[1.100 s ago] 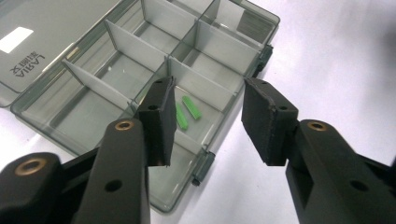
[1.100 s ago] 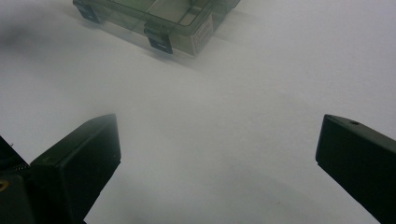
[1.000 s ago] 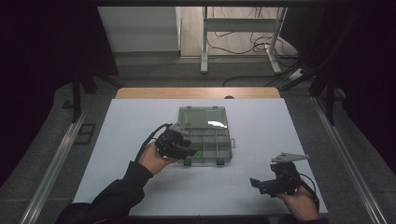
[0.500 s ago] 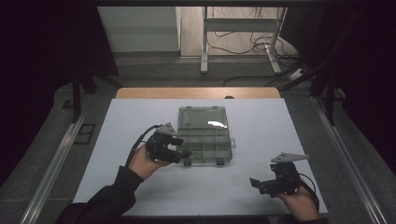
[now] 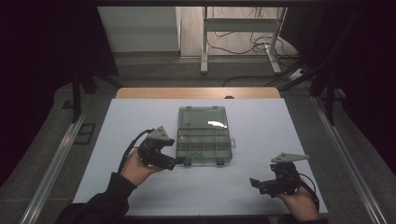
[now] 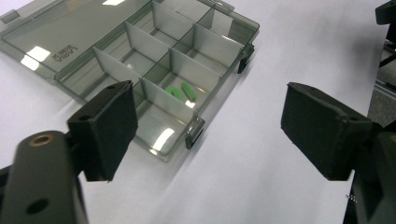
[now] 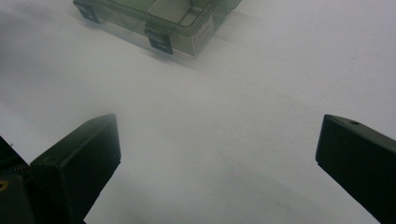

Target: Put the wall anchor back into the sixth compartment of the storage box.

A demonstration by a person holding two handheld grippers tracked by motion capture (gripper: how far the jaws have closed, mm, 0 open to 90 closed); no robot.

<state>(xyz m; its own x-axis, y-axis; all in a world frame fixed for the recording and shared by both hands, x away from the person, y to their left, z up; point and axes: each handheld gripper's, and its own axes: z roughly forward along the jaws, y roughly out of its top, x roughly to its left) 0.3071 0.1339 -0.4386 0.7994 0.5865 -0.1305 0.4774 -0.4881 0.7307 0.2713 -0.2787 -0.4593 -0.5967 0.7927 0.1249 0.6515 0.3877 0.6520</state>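
Two green bits point(image 6: 180, 91) lie in the open box point(image 5: 204, 140) mid-frame, so the left gripper point(image 5: 180, 162), jaws spread at its near edge, should move slowly; the right gripper point(image 5: 256, 183) waits spread too.

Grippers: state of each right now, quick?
Left gripper: open, holding nothing, jaws at the near edge of the open organizer box.
Right gripper: open, holding nothing, over the bare white table.
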